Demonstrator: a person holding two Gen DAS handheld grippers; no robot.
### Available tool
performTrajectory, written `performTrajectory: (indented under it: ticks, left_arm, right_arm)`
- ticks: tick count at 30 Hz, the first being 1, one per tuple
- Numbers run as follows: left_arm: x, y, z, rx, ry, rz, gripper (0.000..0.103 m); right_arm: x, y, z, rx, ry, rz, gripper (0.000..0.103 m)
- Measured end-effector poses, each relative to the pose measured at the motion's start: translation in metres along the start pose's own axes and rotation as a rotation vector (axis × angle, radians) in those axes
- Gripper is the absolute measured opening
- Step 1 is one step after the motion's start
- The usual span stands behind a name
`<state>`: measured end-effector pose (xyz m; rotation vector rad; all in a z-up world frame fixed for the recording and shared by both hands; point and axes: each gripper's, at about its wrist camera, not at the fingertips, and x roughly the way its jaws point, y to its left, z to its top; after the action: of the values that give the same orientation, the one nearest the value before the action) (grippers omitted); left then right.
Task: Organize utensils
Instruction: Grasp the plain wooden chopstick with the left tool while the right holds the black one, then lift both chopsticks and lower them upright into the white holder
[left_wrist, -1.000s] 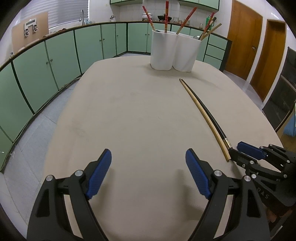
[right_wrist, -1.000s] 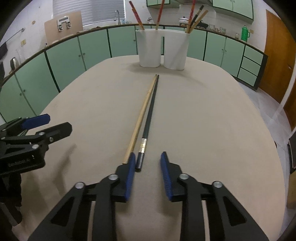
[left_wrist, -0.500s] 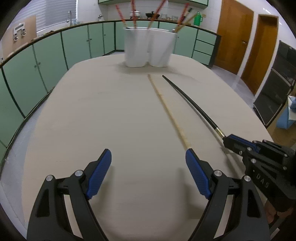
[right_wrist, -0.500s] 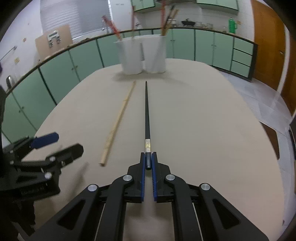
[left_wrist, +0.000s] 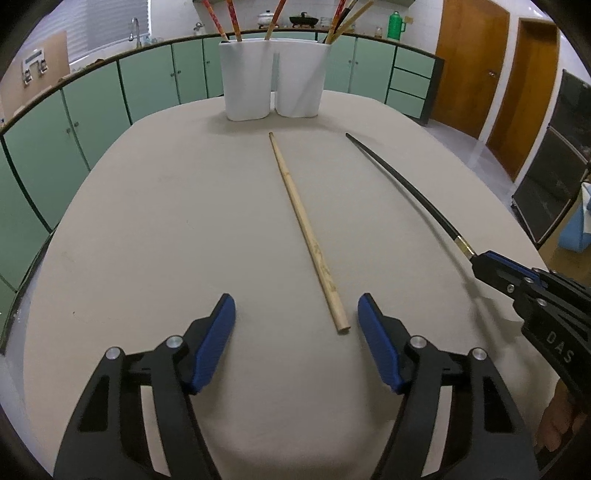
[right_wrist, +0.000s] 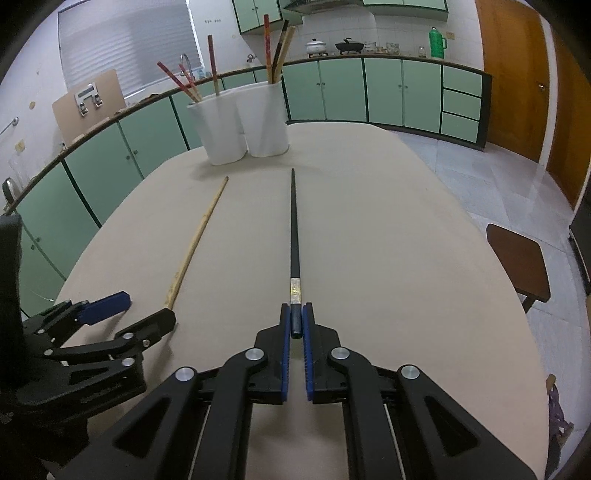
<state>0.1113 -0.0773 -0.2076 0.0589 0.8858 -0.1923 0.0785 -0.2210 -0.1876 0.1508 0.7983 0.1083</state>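
Between spread left fingers (left_wrist: 295, 343), wooden chopstick (left_wrist: 306, 236)'s end, right fingers (right_wrist: 296, 325) clenching black chopstick (right_wrist: 294, 236)

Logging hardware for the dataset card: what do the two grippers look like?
Both alike: the left gripper and right gripper have black skeletal linkage frames with cut-outs, silver pivot pins and ribbed blue pads. White "DAS" lettering marks the right one. No cables or sleeves visible.

Left gripper (left_wrist: 295, 325) agape, right gripper (right_wrist: 296, 325) clamped.

Black chopstick (right_wrist: 294, 236) clamped at butt, pointing toward white holder (right_wrist: 240, 123); bamboo chopstick (left_wrist: 306, 232) flat on table.
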Motion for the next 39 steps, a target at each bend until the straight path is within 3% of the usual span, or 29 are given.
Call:
performTrajectory:
  ticks: [6,11,13,23,39]
  left_arm:
    - [0.001,-0.004,0.001,-0.011,-0.005,0.016,0.041]
    - [-0.001,-0.009,0.0,0.001,-0.015,0.019,0.012]
    - [-0.001,-0.01,0.0,-0.001,-0.016,0.018,0.008]
    - [-0.013,-0.002,0.004,-0.031,-0.039,0.024,0.006]
    - [-0.097,0.018,0.045,-0.038,-0.249,0.038,0.006]
  right_arm:
    - [0.0,0.001,-0.001,0.008,-0.004,0.009,0.006]
    - [-0.002,0.001,-0.002,0.008,-0.004,0.01,0.006]
    - [-0.003,0.001,-0.003,0.009,-0.004,0.011,0.006]
    - [-0.011,0.005,0.0,-0.012,-0.023,0.013,0.006]
    - [-0.057,0.017,0.043,-0.041,-0.133,0.077,0.006]
